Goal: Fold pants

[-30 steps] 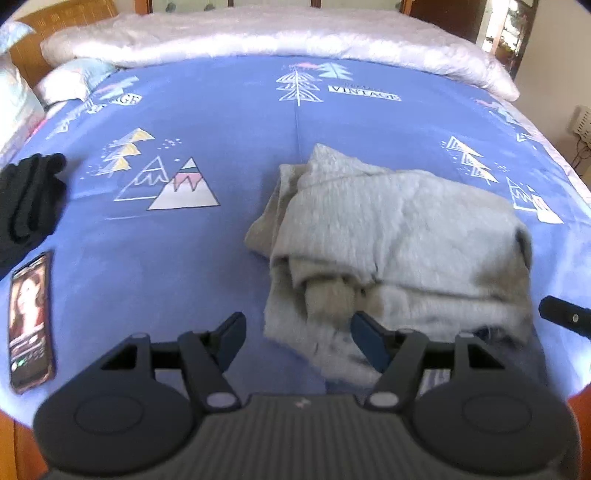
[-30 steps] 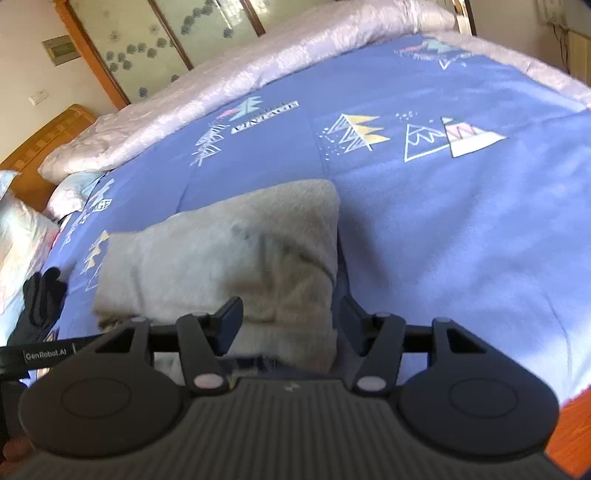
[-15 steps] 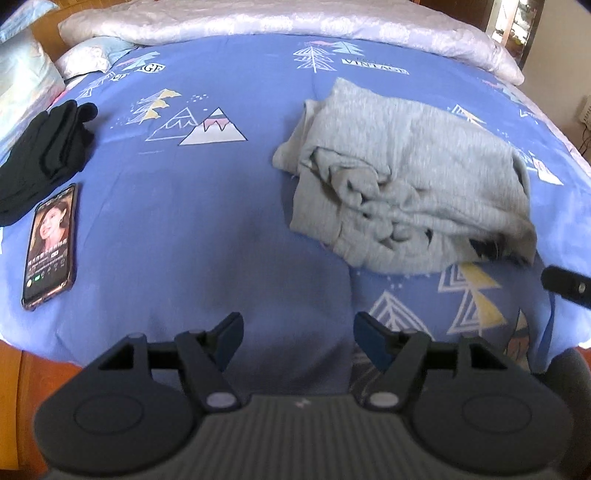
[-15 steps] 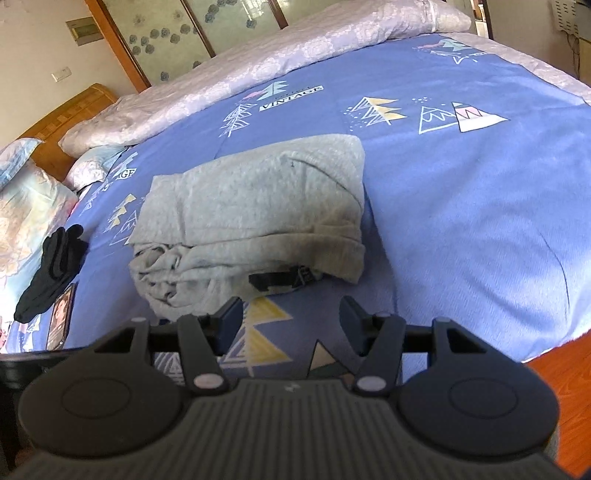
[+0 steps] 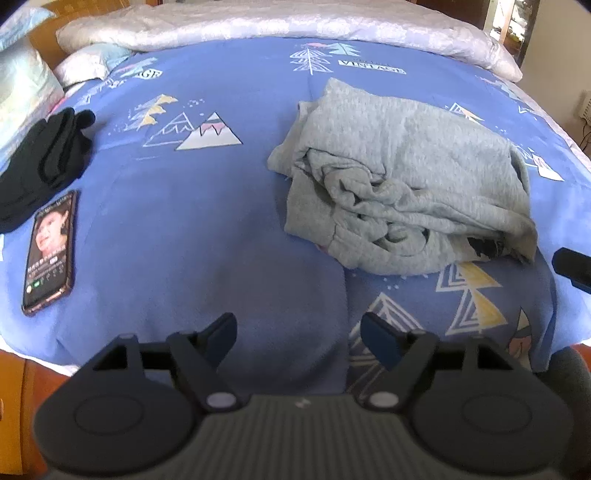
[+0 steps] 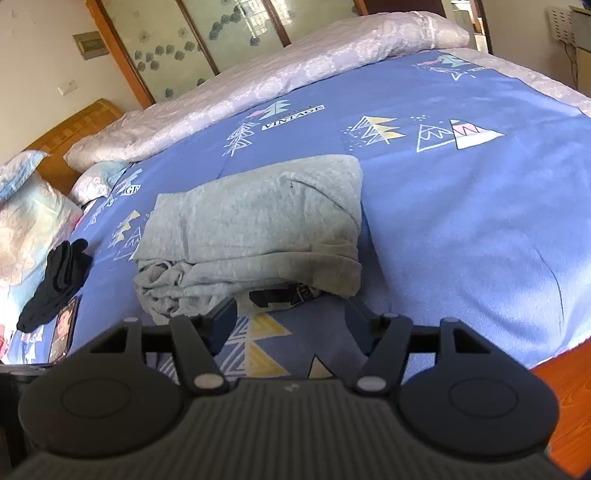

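The grey pants (image 5: 402,184) lie folded in a thick bundle on the blue bedspread (image 5: 207,221), with the bunched waistband facing me. In the right wrist view the grey pants (image 6: 258,225) show a smooth folded top and a dark label at the near edge. My left gripper (image 5: 298,332) is open and empty, hanging over the bed's near edge, well short of the pants. My right gripper (image 6: 290,317) is open and empty, just in front of the bundle's near edge. The right gripper's tip also shows in the left wrist view (image 5: 572,264).
A phone (image 5: 50,251) with a lit screen and a pair of black gloves (image 5: 44,158) lie at the left of the bed. Pillows (image 5: 26,85) and a rolled white quilt (image 5: 277,22) line the far side. The wooden floor (image 6: 569,387) shows past the bed's edge.
Both grippers have pulled back from the pants toward the bed's near edge. The pants lie free on the bed as a folded bundle.
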Available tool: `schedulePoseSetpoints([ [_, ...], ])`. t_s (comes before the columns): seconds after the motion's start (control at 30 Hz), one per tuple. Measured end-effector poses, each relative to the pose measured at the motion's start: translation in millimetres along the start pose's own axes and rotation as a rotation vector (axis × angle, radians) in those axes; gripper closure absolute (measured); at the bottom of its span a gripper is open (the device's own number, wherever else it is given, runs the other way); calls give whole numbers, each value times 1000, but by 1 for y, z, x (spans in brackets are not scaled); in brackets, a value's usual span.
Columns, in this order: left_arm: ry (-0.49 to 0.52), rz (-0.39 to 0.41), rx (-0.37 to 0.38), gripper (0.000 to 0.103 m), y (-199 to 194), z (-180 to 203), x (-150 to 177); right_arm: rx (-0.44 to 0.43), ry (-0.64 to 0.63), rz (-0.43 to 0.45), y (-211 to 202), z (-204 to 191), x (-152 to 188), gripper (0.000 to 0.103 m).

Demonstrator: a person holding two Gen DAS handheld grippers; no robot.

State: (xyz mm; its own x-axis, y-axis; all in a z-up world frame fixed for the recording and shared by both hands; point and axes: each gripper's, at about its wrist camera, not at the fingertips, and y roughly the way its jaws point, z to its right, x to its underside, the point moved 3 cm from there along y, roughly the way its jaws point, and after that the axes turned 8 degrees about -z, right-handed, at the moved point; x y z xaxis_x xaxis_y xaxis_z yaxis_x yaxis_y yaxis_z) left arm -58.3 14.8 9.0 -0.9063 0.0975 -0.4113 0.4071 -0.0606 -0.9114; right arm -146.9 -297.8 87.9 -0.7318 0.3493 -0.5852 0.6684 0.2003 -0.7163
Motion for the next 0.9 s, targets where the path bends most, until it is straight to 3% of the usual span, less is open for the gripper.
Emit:
schedulePoseSetpoints([
  [0.13, -8, 36, -9, 19, -7, -4, -3, -19, -3, 21, -2, -3, 0, 30],
  [0.2, -14, 64, -12, 7, -13, -6, -4, -29, -16, 34, -6, -5, -1, 27],
  [0.33, 7, 159, -23, 0, -32, -7, -5, -27, -31, 48, -16, -13, -4, 26],
  [0.47, 78, 249, 1, 0, -54, -2, -1, -37, 3, 70, -32, -13, -2, 25],
  [0.63, 146, 276, 54, 0, -66, 13, 8, -16, 16, 77, -46, -13, 9, 25],
  [0.9, 151, 295, -7, 0, -69, 20, 11, 2, 8, 113, -49, -18, 9, 25],
])
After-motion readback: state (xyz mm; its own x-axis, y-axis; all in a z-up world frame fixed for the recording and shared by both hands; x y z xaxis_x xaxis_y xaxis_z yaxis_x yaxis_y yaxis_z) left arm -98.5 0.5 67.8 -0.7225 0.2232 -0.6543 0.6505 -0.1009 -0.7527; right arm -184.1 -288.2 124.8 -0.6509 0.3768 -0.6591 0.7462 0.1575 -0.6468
